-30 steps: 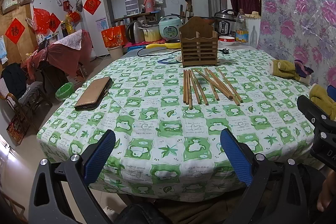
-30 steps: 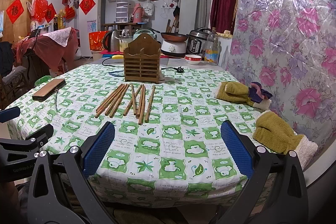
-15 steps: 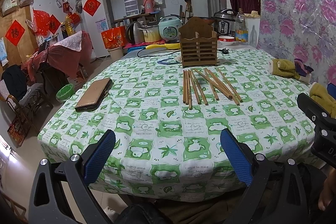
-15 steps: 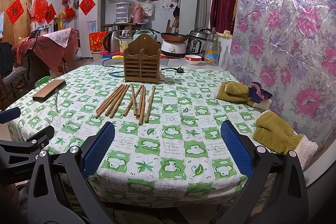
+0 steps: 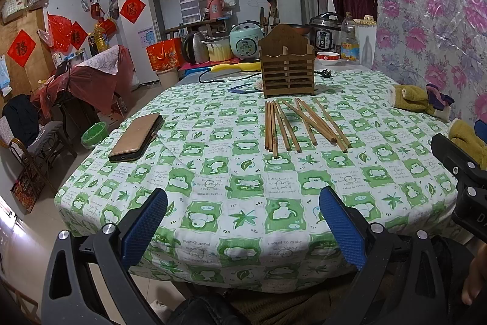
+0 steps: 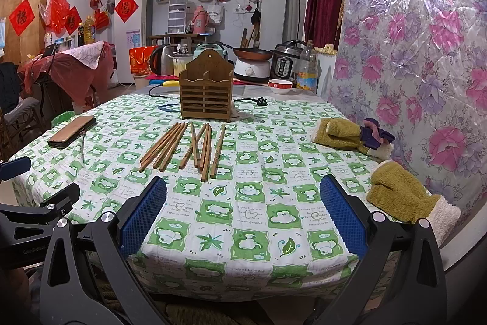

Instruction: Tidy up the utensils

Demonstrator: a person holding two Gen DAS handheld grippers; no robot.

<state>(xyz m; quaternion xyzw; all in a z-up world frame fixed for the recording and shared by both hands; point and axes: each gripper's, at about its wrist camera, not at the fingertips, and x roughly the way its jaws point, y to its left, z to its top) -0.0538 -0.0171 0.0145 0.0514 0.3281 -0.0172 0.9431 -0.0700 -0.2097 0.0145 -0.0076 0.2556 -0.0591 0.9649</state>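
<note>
Several wooden chopsticks (image 5: 299, 125) lie loose on the green-and-white tablecloth (image 5: 213, 172), in front of a slatted wooden utensil holder (image 5: 287, 66) that stands upright at the far side. They also show in the right wrist view, chopsticks (image 6: 188, 146) and holder (image 6: 206, 93). My left gripper (image 5: 243, 223) is open and empty at the table's near edge. My right gripper (image 6: 243, 213) is open and empty at the near edge, to the right of the left one.
A phone in a brown case (image 5: 135, 137) lies at the table's left. Olive mittens (image 6: 398, 197) and a second mitten (image 6: 347, 136) lie at the right, by the floral wall. A power cable (image 5: 225, 78), a bowl (image 6: 280, 85) and kitchen appliances are behind the holder.
</note>
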